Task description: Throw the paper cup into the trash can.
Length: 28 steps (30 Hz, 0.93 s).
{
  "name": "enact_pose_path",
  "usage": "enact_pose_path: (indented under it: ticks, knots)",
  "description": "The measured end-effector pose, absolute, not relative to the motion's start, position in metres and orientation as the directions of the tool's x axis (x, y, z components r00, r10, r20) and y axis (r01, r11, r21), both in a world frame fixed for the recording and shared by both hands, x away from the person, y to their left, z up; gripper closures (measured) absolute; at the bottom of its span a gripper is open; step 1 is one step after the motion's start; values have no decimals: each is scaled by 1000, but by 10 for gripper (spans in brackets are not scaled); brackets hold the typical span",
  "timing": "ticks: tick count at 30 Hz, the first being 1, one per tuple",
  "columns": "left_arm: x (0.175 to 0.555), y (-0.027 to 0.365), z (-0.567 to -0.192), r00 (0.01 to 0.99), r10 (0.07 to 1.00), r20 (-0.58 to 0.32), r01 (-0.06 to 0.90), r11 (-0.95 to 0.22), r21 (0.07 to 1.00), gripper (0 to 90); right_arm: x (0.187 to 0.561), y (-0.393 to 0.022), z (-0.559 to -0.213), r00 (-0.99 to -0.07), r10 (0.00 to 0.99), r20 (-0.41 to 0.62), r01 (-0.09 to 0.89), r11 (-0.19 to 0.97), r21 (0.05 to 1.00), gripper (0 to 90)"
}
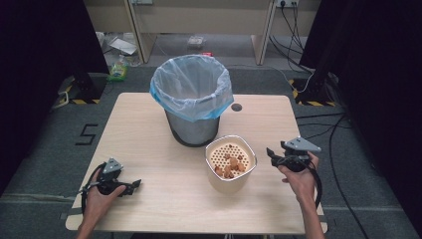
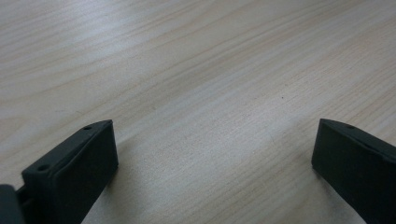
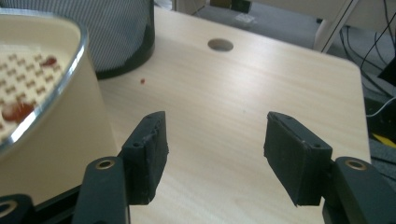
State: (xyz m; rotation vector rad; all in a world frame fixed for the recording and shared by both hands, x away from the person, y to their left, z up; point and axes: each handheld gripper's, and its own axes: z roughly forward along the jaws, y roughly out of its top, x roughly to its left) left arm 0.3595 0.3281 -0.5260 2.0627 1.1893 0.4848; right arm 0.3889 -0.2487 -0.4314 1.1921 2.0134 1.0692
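Both tongs, left (image 1: 135, 185) and right (image 1: 271, 153), are held apart and empty beside the cream perforated bowl of reddish scraps (image 1: 230, 163); seemingly, gripping it for the lined bin (image 1: 192, 99) is required next.

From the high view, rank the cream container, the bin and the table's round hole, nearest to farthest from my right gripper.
From the right gripper:
1. Cream container, just to its left.
2. Round hole, farther back and left.
3. Lined bin, back left, farthest by its middle; close to the hole.
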Motion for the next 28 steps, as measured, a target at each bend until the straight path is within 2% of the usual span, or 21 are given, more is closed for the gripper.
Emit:
enact_pose_path:
  ticks: [12, 19, 23, 28]
  knots:
    - [359, 328, -526, 509, 860, -23, 600, -336, 726, 0, 378, -255, -474, -428, 903, -47, 545, 299, 783, 368]
    - [359, 328, -526, 509, 860, -23, 600, -336, 726, 0, 376, -252, -493, -438, 897, -57, 607, 342, 717, 324]
    - [359, 328, -526, 509, 860, -23, 600, -336, 726, 0, 376, -246, -504, -463, 884, -62, 619, 373, 692, 332]
    - [359, 328, -526, 509, 860, -23, 600, -336, 726, 0, 375, -243, -509, -465, 885, -7, 631, 337, 698, 293]
